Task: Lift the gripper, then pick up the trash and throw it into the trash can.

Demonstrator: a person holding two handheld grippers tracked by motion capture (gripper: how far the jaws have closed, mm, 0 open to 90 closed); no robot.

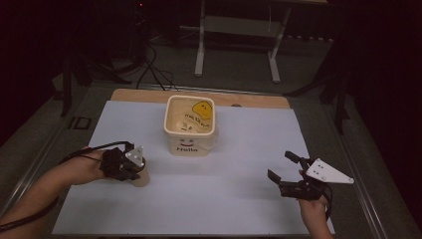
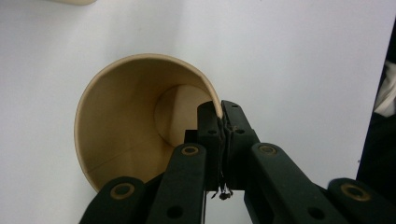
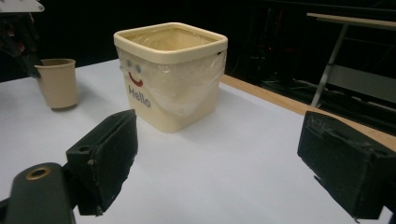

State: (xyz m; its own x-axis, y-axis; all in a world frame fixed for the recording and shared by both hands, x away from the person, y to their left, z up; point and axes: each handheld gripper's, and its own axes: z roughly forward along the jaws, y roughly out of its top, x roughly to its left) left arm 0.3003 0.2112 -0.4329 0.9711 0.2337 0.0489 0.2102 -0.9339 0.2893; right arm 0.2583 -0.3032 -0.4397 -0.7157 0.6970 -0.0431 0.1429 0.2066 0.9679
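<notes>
A tan paper cup (image 1: 141, 177) stands upright on the white table sheet (image 1: 224, 199), left of centre. My left gripper (image 1: 130, 163) comes down on it from above, shut on the cup's rim. In the left gripper view the two jaws pinch the rim of the cup (image 2: 126, 121) at the left gripper's tips (image 2: 219, 112), one jaw inside and one outside. My right gripper (image 1: 280, 165) rests near the table's right front, open with nothing between its pads (image 3: 109, 154). The right gripper view also has the cup (image 3: 58, 84) at the far left.
A cream square bin (image 1: 190, 143) with a smiley and "Hello", lined with clear plastic, stands at the table's middle back; something yellow lies inside it. The bin (image 3: 173, 93) is ahead of my right gripper. A wooden edge (image 1: 249, 99) runs along the far side. Desk legs and cables stand beyond.
</notes>
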